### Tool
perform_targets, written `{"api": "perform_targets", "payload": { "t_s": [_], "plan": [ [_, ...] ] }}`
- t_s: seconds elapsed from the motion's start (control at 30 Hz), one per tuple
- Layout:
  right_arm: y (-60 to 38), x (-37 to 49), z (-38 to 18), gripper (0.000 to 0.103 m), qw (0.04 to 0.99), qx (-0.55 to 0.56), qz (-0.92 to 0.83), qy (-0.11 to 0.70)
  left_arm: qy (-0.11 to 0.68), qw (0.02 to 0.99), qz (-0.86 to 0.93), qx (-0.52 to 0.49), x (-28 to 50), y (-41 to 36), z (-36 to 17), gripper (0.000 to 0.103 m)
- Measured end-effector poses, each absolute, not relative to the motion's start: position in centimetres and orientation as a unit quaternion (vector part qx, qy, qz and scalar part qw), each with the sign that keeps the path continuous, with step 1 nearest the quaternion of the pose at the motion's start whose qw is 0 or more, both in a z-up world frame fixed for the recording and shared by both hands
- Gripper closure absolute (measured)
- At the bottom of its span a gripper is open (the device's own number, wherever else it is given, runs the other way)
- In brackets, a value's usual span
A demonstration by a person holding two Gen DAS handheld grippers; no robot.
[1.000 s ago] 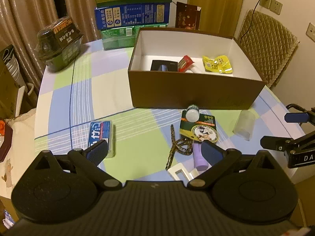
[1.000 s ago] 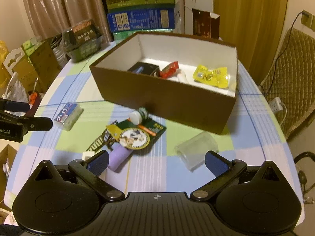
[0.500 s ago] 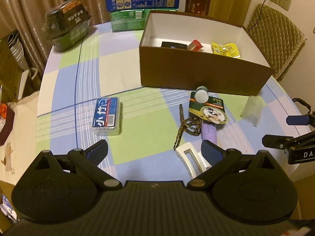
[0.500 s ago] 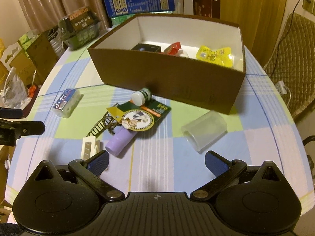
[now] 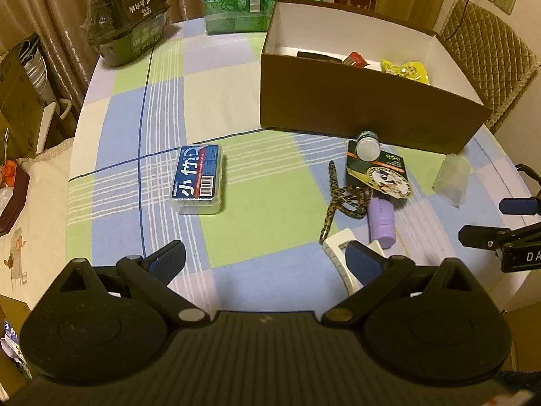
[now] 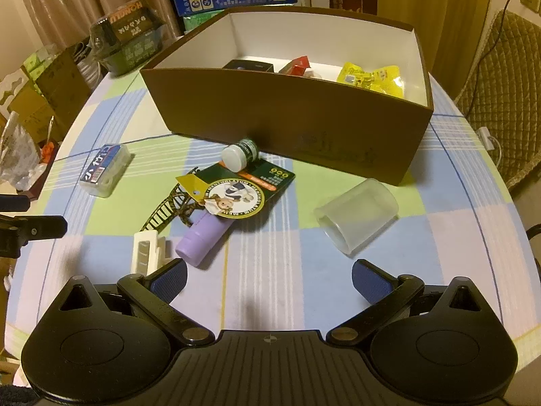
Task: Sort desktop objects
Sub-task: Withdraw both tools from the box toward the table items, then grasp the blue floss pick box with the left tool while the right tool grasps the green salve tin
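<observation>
Clutter lies ahead of both tools. Right gripper (image 6: 268, 279) is wide open and empty; the frosted cup (image 6: 356, 215) lies on its side just ahead, probably light and slippery, best pinched across its body. Left gripper (image 5: 265, 260) is open too, holding nothing.

One brown box (image 6: 304, 128), one purple tube (image 6: 203, 240), one clear cup (image 6: 358, 216).

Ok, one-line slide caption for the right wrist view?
Open right gripper hovers before a frosted plastic cup lying beside the brown cardboard box.
</observation>
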State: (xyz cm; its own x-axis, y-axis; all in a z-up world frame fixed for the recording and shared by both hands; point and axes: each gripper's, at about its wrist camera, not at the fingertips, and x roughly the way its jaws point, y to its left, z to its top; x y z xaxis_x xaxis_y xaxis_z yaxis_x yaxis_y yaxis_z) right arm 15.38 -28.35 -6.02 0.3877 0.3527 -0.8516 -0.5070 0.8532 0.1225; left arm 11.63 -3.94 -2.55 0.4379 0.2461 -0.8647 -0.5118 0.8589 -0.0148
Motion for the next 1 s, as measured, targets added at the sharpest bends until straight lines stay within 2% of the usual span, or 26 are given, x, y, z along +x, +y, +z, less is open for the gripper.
{"api": "perform_targets", "payload": {
  "t_s": [0.83, 1.0],
  "plan": [
    [-22.7, 19.4, -7.9, 0.003, 0.863, -0.038, 0.231, 0.447, 0.498, 0.828, 0.226, -0.122, 14.3, 2.4, -6.8, 0.004],
    [-21.1, 20.7, -8.8, 0.012, 0.865, -0.037, 0.225, 0.448, 0.497, 0.829, 0.227, -0.117, 15.7, 4.2, -7.9, 0.004]
  ]
}}
